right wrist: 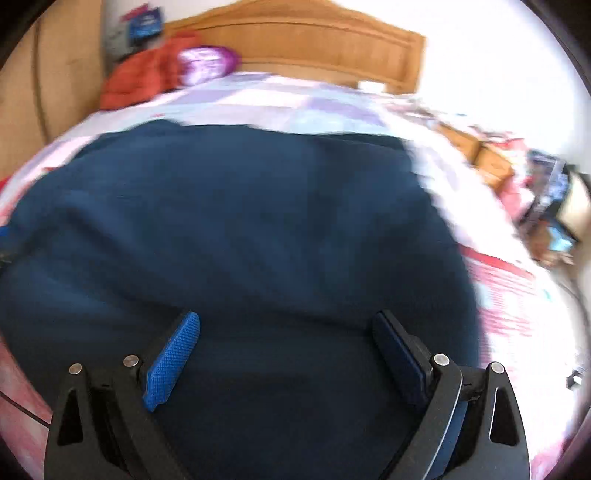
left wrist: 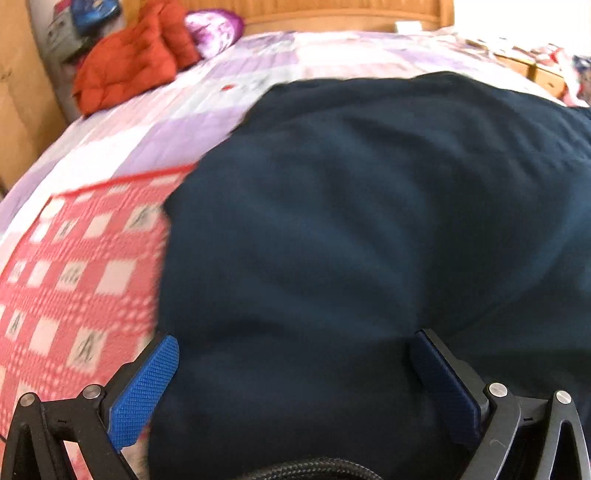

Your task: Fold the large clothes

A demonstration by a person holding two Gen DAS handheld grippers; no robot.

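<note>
Crowding the far left corner of the bed, at about 11 o'clock in both views, are one red quilted garment [left wrist: 129,62] and one purple-and-white bundle [left wrist: 214,31] just beside it. One dark navy garment [left wrist: 351,221] lies spread across the bed, filling the centre of both wrist views; nothing rests on top of it.

Left gripper [left wrist: 293,373]: jaws wide apart, blue pads [left wrist: 142,391] on either side of the cloth's near edge, nothing pinched. Right gripper [right wrist: 286,354]: jaws likewise wide apart over navy fabric, nothing held. Whether either set of pads touches the cloth is unclear; motion blur is heavy.

Surface: pale lilac patchwork bedspread [left wrist: 147,122], with a red-and-white checked cloth [left wrist: 81,266] at 9 o'clock, its edge tucked under the navy garment. Room: one wooden headboard [right wrist: 295,40] at 12 o'clock, wooden drawers [right wrist: 491,162] at 2 o'clock, clutter beyond too blurred to name.
</note>
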